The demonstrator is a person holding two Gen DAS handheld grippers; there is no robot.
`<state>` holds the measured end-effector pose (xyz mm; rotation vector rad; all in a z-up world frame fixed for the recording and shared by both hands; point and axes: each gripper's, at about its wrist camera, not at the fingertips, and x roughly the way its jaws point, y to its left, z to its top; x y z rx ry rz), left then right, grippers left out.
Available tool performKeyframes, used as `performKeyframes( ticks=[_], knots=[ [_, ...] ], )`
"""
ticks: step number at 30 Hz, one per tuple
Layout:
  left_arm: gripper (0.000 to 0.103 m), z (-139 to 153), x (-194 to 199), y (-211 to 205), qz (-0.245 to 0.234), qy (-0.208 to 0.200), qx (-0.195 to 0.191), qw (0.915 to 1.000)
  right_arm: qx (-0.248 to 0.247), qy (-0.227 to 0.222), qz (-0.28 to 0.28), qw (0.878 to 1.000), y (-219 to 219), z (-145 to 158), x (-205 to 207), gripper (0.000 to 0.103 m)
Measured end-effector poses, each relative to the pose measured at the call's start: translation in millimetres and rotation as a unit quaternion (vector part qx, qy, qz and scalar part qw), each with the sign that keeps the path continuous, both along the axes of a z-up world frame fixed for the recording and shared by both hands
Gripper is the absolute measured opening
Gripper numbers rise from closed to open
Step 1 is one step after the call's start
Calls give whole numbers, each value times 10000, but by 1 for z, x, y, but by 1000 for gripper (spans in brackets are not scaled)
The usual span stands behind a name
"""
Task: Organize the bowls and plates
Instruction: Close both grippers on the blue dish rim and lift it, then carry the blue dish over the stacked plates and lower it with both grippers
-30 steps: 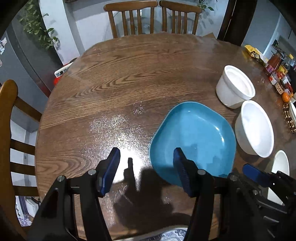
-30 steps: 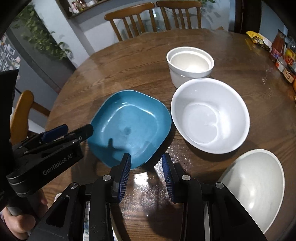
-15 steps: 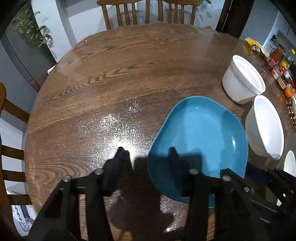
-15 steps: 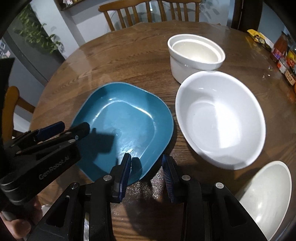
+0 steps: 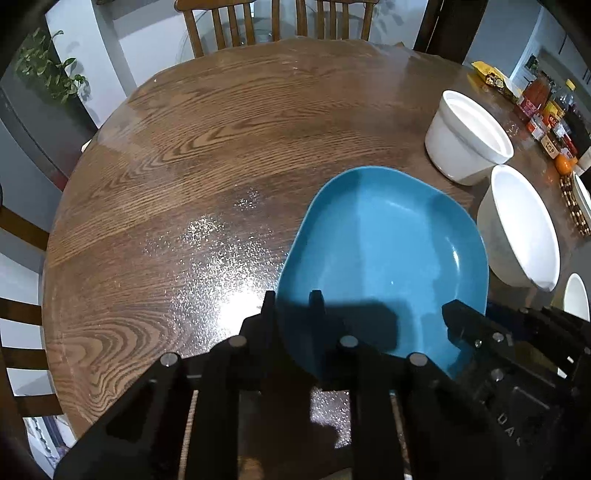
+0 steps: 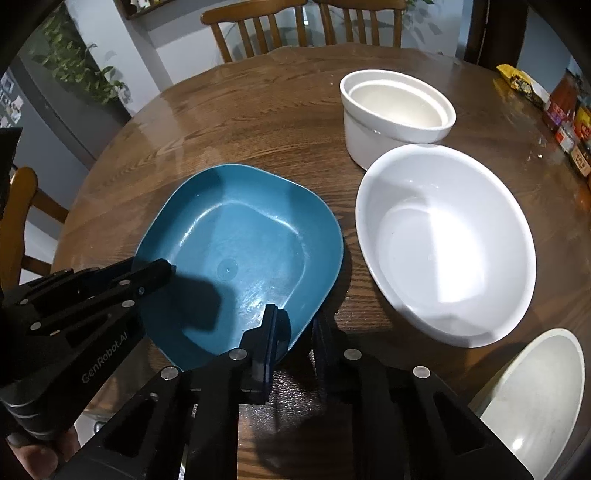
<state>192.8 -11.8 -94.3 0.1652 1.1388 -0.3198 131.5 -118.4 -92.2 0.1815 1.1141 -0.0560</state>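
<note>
A blue squarish plate (image 5: 384, 251) sits on the round wooden table (image 5: 221, 147); it also shows in the right wrist view (image 6: 240, 251). My left gripper (image 5: 293, 306) has its jaws narrowed around the plate's near-left rim. My right gripper (image 6: 295, 325) straddles the plate's near-right rim with a small gap still showing. A wide white bowl (image 6: 443, 240) lies right of the plate, a deep white bowl (image 6: 395, 110) behind it, and a pale bowl (image 6: 535, 398) at the near right.
Sauce jars and packets (image 5: 546, 110) line the table's right edge. Wooden chairs (image 5: 273, 22) stand at the far side and one (image 6: 22, 214) at the left. A potted plant (image 5: 51, 70) is at the back left.
Both grippers moved forward onto the blue plate's near rim. The left jaws closed from wide open to a narrow gap around the rim. The right jaws kept their spacing.
</note>
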Motion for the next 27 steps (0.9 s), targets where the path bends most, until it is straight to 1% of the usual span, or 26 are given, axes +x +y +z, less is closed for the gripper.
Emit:
performKeyframes(
  ticks=[3, 6, 11, 17, 24, 27],
  knots=[
    [14, 1, -5, -2, -28, -29, 16, 10000, -68, -97, 28, 9999, 0, 6, -4, 17],
    [14, 10, -10, 0, -34, -127, -46, 9999, -93, -210, 13, 9997, 0, 13, -6, 16],
    [14, 27, -22, 2, -1, -380, -53, 9993, -29, -366, -15, 9993, -2, 24, -12, 16],
    [13, 42, -35, 9, 112, -503, -135, 9986, 82, -583, 74, 9982, 1, 37, -25, 15],
    [13, 47, -59, 19, 303, -502, -200, 9981, 227, -771, 261, 9964, 2, 48, -46, 15],
    [14, 50, -72, 21, 400, -486, -245, 9977, 213, -830, 351, 9957, 3, 54, -54, 15]
  ],
)
